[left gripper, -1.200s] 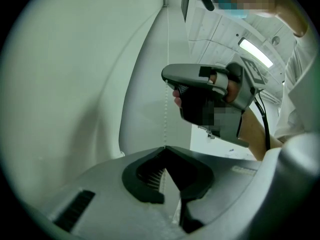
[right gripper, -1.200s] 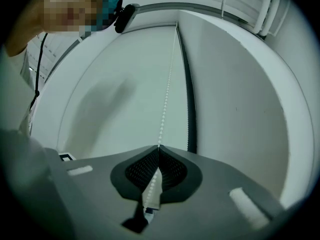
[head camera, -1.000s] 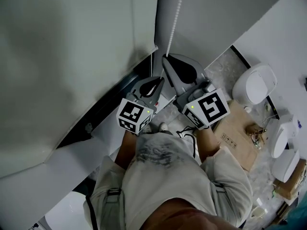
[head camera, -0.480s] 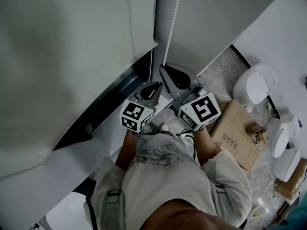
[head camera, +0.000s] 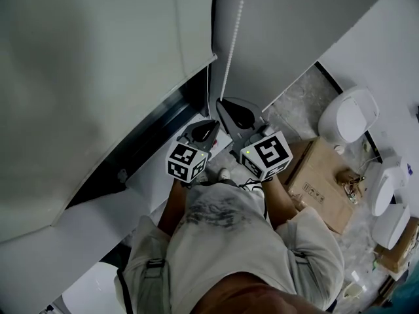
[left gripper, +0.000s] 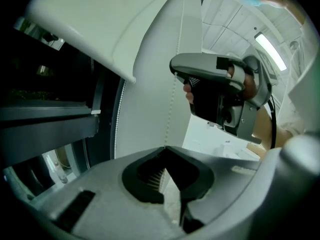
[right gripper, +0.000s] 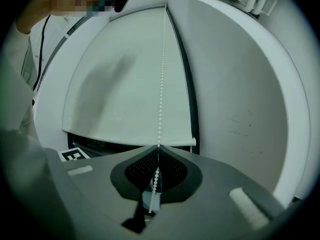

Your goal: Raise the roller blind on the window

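We are clamping the bead chain (right gripper: 161, 84) in the right gripper (right gripper: 158, 146), with the left gripper (left gripper: 165, 148) closed and empty. The roller blind (right gripper: 115, 84) is baring only a low strip of window (right gripper: 100, 143), so most of the raising seems undone.

The head view looks steeply down from above the person's torso (head camera: 216, 234). From some distance it takes in the left gripper (head camera: 209, 125), the right gripper (head camera: 223, 103), the floor (head camera: 298, 100) and the roller blind (head camera: 98, 70). The left gripper view sits right behind its own fingers (left gripper: 100, 199) and faces upward and across, with the right gripper close ahead. The right gripper view, equally near its fingers, faces up along the bead chain (right gripper: 161, 84). All three views share the blind's bottom rail (right gripper: 125, 137) and the chain.
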Tool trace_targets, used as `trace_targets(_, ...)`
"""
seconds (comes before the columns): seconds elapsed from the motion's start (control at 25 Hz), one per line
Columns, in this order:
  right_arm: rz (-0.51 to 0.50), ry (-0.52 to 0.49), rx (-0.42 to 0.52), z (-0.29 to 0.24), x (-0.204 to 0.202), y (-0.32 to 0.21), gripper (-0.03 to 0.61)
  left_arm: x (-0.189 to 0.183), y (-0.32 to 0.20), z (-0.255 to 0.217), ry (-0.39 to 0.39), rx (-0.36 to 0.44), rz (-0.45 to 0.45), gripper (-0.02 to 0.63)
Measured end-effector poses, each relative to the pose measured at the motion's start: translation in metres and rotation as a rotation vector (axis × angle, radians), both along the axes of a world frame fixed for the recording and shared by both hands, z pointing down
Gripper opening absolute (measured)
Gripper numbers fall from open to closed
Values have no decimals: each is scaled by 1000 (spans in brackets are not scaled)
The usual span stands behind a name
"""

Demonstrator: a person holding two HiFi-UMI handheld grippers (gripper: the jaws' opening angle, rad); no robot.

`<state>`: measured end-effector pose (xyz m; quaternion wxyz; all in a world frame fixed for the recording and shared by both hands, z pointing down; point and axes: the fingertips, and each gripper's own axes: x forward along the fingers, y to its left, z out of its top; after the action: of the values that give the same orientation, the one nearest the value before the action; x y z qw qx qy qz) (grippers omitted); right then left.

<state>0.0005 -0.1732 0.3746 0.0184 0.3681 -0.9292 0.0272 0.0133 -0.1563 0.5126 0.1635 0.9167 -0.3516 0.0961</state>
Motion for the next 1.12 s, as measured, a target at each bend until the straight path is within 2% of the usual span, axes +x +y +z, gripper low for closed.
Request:
trace_targets(0.24, -2, 4, -28, 16, -1, 2, 11, -4, 4, 16, -21, -29, -6, 11)
trace_targets(0.36, 4, 9, -26, 17, 0, 1, 11, -6, 6, 15, -68, -2, 0, 12)
trace_targets(0.44, 6, 8, -26, 16, 2, 0, 11, -8, 8, 5, -84, 33, -7, 14)
trace_targets(0.64, 11, -2, -27, 14, 8, -3, 11, -14, 8, -56, -37, 155, -30, 27)
trace_targets(0.92, 4, -3, -25, 15, 7, -2, 11, -12, 3, -146, 50, 331, -16, 59)
trace_targets(1.12, -5, -9, -26, 16, 4, 2, 12, -6, -6, -191, 57, 431, -20, 67)
